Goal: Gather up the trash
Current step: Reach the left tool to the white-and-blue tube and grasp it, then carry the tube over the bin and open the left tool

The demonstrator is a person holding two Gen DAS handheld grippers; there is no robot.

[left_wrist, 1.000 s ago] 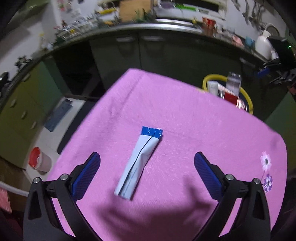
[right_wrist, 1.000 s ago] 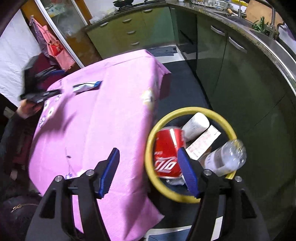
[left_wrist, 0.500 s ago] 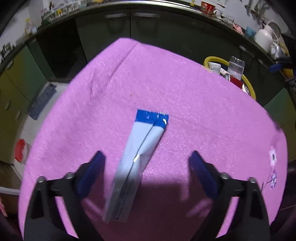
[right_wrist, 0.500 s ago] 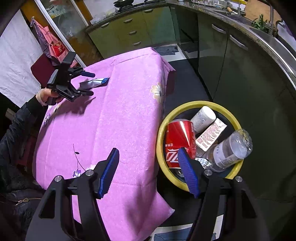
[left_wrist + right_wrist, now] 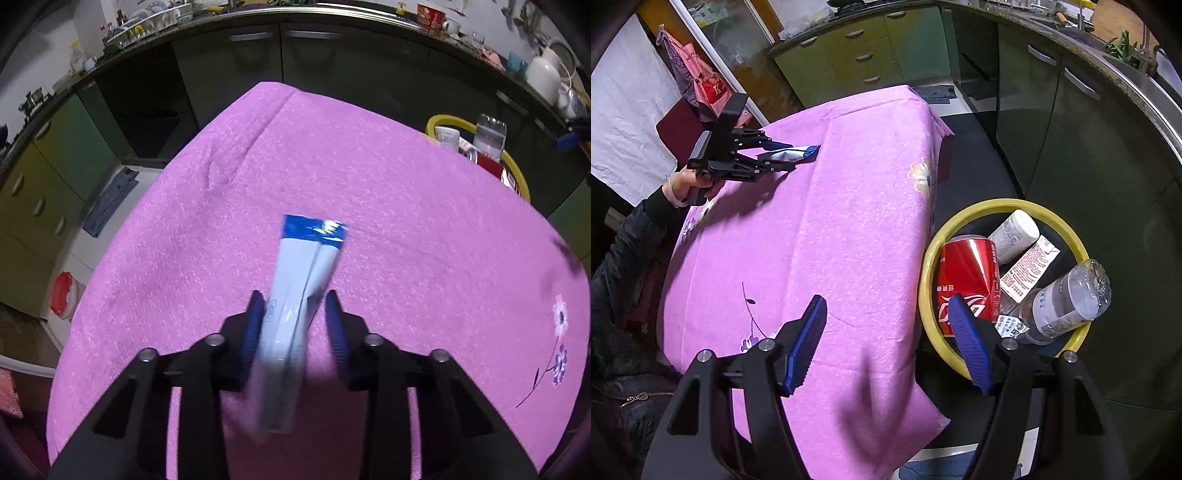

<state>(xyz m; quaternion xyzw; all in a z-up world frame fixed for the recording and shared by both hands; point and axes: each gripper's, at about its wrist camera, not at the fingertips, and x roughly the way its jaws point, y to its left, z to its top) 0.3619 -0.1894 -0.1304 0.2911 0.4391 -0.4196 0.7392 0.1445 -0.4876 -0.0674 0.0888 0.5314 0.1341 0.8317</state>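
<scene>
- While the left tool [image 5: 295, 325] has its blue pads pressed close on both sides of the white and blue wrapper [image 5: 299, 295], the wrapper's blue end points away from it over the pink cloth of the desk [image 5: 406, 229].
- The right tool [image 5: 886, 343] is wide open and holds nothing; it hangs above the desk's edge.
- Just beside the desk stands the yellow-rimmed bin [image 5: 929, 258], with a red can [image 5: 967, 273], a clear bottle [image 5: 1071, 299] and a white container [image 5: 1014, 232] inside.
</scene>
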